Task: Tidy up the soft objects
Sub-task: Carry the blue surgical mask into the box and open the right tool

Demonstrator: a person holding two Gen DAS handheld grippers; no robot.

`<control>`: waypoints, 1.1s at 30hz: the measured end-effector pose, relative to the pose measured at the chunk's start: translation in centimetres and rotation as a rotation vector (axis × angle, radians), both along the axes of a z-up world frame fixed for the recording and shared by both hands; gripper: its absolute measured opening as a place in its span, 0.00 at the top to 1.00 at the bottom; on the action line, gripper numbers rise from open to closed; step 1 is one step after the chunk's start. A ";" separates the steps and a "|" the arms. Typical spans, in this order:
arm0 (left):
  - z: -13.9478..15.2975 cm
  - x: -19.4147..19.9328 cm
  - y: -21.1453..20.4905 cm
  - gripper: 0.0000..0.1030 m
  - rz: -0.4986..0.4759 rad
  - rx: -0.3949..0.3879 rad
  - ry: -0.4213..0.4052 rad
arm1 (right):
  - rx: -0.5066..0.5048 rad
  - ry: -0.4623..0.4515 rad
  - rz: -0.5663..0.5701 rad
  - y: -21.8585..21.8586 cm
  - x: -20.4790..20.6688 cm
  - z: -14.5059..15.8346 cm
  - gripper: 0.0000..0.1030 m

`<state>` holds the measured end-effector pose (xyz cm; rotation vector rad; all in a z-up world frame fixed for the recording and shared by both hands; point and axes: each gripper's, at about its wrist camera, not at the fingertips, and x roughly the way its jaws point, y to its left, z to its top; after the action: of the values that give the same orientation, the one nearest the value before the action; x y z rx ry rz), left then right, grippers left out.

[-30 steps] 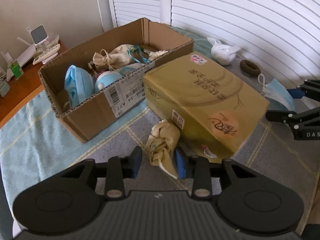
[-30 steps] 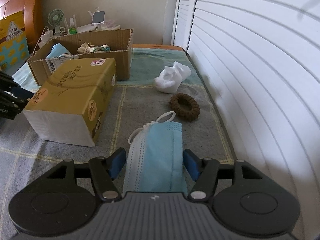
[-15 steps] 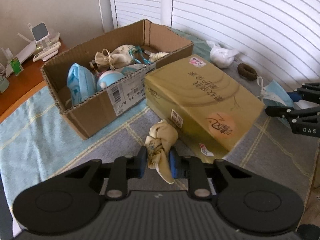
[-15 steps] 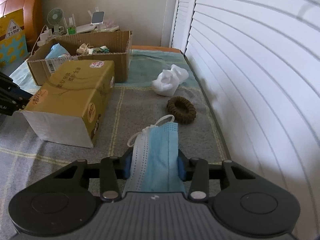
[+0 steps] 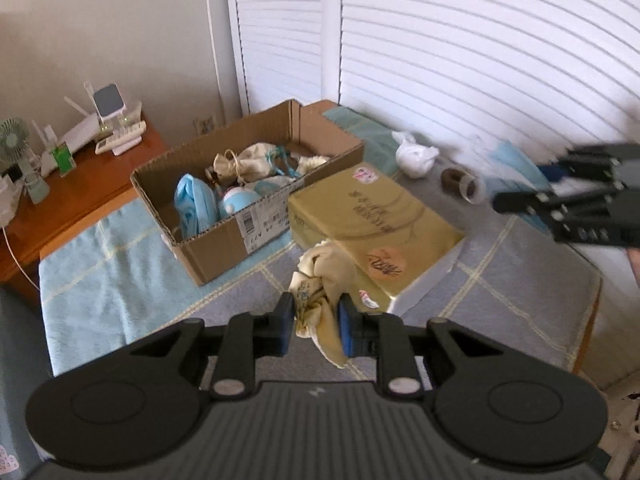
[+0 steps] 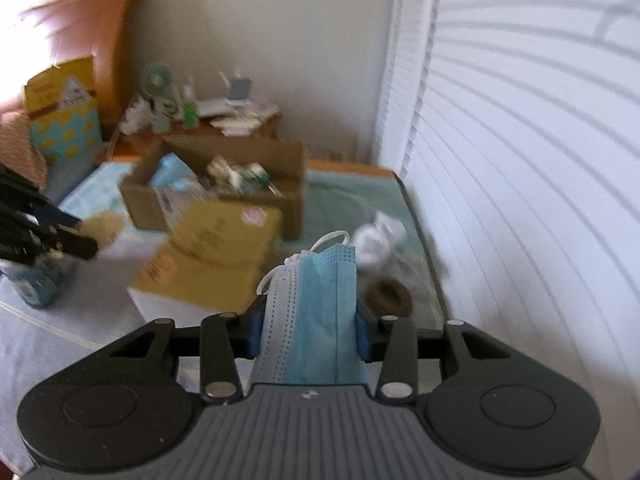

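Note:
My left gripper [image 5: 316, 330] is shut on a crumpled beige cloth [image 5: 320, 280] and holds it above the bed. My right gripper [image 6: 308, 334] is shut on a blue face mask [image 6: 320, 312], lifted off the blanket; it shows blurred at the right of the left wrist view [image 5: 560, 204]. An open cardboard box [image 5: 224, 236] behind holds several soft things, among them a blue mask and a beige pouch. A white cloth bundle [image 5: 414, 156] and a brown hair tie [image 6: 390, 296] lie on the blanket near the shutters.
A yellow tissue pack [image 5: 380, 220] lies beside the box, between the grippers. A wooden side table [image 5: 60, 184] with a fan and small devices stands at the back left. White shutters [image 6: 520, 160] run along the right. The blanket [image 5: 500, 280] covers the bed.
Both grippers closed on their items and rose: the left lifted the beige cloth, the right lifted the blue mask off the blanket. Both views now look from higher up.

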<state>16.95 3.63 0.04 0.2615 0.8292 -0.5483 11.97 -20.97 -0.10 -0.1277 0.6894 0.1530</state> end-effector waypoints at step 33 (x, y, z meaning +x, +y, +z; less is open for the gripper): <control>0.1 -0.1 1.0 0.79 -0.010 -0.038 -0.021 | -0.020 0.003 0.060 6.2 16.8 1.4 0.00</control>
<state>16.81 4.64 0.17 0.2365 0.7971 -0.5687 28.76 -14.74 1.27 -0.1671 0.6907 0.2036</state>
